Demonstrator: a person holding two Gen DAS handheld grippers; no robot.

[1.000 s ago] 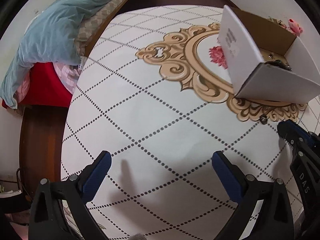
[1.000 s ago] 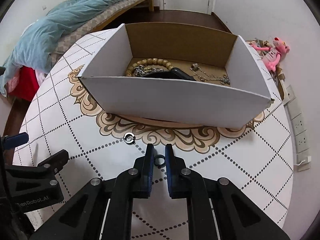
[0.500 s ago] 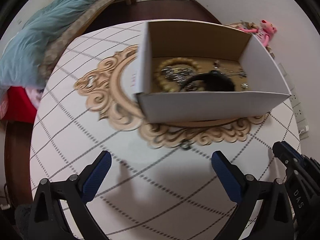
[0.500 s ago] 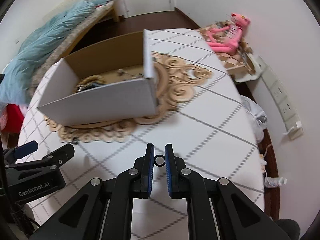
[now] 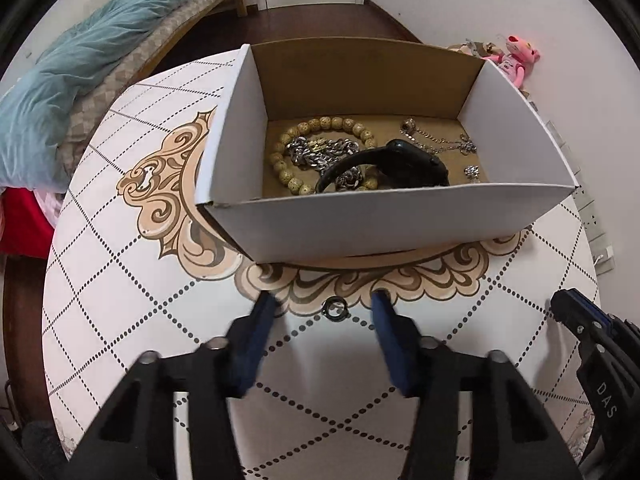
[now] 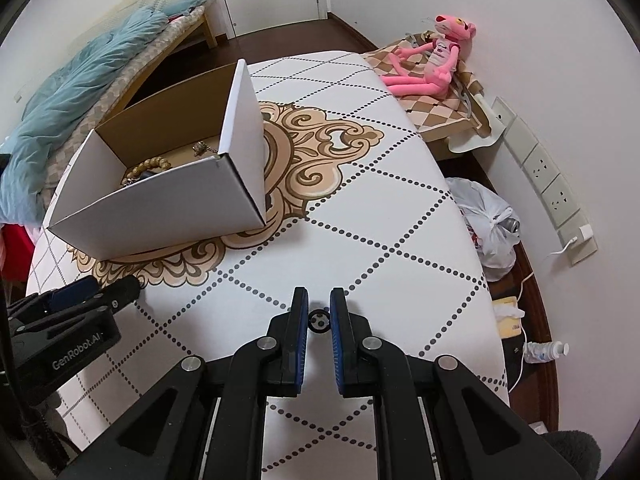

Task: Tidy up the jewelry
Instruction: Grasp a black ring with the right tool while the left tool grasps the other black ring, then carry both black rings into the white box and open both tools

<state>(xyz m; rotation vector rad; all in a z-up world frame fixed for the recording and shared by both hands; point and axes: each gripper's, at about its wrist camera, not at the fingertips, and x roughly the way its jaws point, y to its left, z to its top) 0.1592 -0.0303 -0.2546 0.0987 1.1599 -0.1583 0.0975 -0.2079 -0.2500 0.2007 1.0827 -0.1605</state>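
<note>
My left gripper (image 5: pixel 324 306) closes its jaws around a small ring (image 5: pixel 335 305) lying on the table (image 5: pixel 120 300), pads not yet touching; I should centre it before pinching. My right gripper (image 6: pixel 319 320) pinches another ring (image 6: pixel 319 319). Beyond sits the jewelry box (image 5: pixel 380 220). Gripper bodies read "GenRobot.AI" and "DAS".

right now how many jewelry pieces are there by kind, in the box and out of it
small dark rings: 2, one on the table, one in the right gripper
tan beaded bracelet: 1
silver chains: 2
black watch: 1
small silver piece: 1
total: 7
</note>
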